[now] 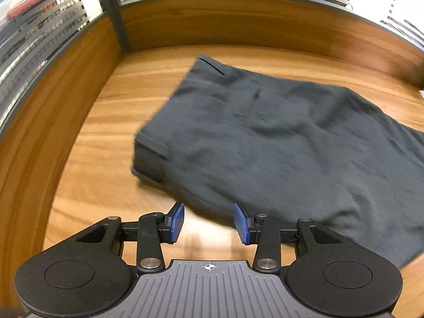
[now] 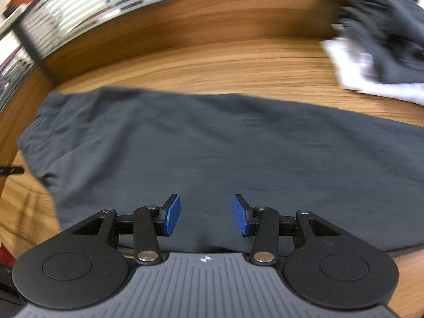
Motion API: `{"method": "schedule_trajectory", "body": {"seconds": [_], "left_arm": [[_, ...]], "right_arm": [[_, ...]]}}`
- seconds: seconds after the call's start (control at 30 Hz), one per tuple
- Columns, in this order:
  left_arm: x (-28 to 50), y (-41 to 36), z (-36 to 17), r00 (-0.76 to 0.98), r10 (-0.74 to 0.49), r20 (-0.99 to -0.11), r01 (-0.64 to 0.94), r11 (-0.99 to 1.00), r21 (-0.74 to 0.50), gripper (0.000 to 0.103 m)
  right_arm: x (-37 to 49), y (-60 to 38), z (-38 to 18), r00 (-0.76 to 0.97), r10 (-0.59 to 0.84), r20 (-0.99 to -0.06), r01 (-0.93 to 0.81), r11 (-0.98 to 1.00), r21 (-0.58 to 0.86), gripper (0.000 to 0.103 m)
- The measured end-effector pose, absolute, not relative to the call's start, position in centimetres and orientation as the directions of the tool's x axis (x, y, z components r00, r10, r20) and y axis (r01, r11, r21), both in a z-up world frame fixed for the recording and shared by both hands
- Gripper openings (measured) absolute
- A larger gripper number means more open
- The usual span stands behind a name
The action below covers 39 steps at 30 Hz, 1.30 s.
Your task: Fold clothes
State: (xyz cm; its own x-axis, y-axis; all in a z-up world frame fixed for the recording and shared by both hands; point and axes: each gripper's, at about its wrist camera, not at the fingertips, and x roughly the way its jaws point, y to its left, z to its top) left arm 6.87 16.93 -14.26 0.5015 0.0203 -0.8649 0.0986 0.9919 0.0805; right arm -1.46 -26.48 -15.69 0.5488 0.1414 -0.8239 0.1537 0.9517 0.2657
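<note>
Only the right wrist view shows a pile of clothes, dark cloth over white, blurred, in the upper right of the frame on the bench. Only the left wrist view shows the corner where two wooden walls meet, at the upper left, with striped glass above them.

The dark grey garment lies spread flat on the bench in both views. In the left wrist view it fills the middle and right of the frame, and a thick folded edge with a slit pocket faces the left side. The left gripper sits at the lower middle of the frame, just at the near edge of the garment; its jaws stand partly open with nothing between them.

In the right wrist view the garment stretches across the whole width of the frame. The right gripper hangs over the cloth near its lower edge, jaws partly open and empty.
</note>
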Motion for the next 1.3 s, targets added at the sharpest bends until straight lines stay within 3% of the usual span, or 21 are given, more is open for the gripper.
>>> {"method": "schedule_trajectory", "body": {"seconds": [0.37, 0.53, 0.73, 0.93, 1.07, 1.2, 1.3], "left_arm": [[10.7, 17.5, -17.2, 0.531, -0.024, -0.847, 0.247, 0.960, 0.128, 0.043], [10.7, 17.4, -17.9, 0.547, -0.002, -0.837, 0.258, 0.952, 0.166, 0.040], [10.1, 19.8, -16.0, 0.575, -0.077, -0.814, 0.229, 0.971, 0.070, 0.040], [9.3, 23.7, -14.1, 0.633, -0.081, -0.770, 0.153, 0.988, 0.022, 0.050], [11.7, 25.3, -14.4, 0.609, -0.132, -0.782, 0.121, 0.990, -0.073, 0.071], [14.0, 24.7, -16.0, 0.534, -0.211, -0.819, 0.148, 0.977, -0.155, 0.076], [14.7, 24.8, -16.8, 0.515, -0.229, -0.826, 0.124, 0.973, -0.193, 0.074]], "right_arm": [[3.3, -10.3, -17.8, 0.473, 0.228, -0.851, 0.042, 0.959, 0.279, 0.049], [2.5, -6.8, -19.0, 0.443, 0.137, -0.886, -0.015, 0.989, 0.146, 0.049], [1.9, -5.8, -18.7, 0.424, 0.092, -0.901, 0.001, 0.995, 0.102, 0.050], [2.0, -6.1, -16.8, 0.467, 0.149, -0.872, 0.011, 0.985, 0.174, 0.049], [3.1, -3.6, -16.5, 0.461, 0.198, -0.865, -0.104, 0.980, 0.168, 0.055], [4.2, -1.9, -17.8, 0.428, 0.165, -0.889, -0.142, 0.983, 0.114, 0.055], [4.2, -1.6, -18.2, 0.416, 0.145, -0.898, -0.140, 0.986, 0.094, 0.054]]}}
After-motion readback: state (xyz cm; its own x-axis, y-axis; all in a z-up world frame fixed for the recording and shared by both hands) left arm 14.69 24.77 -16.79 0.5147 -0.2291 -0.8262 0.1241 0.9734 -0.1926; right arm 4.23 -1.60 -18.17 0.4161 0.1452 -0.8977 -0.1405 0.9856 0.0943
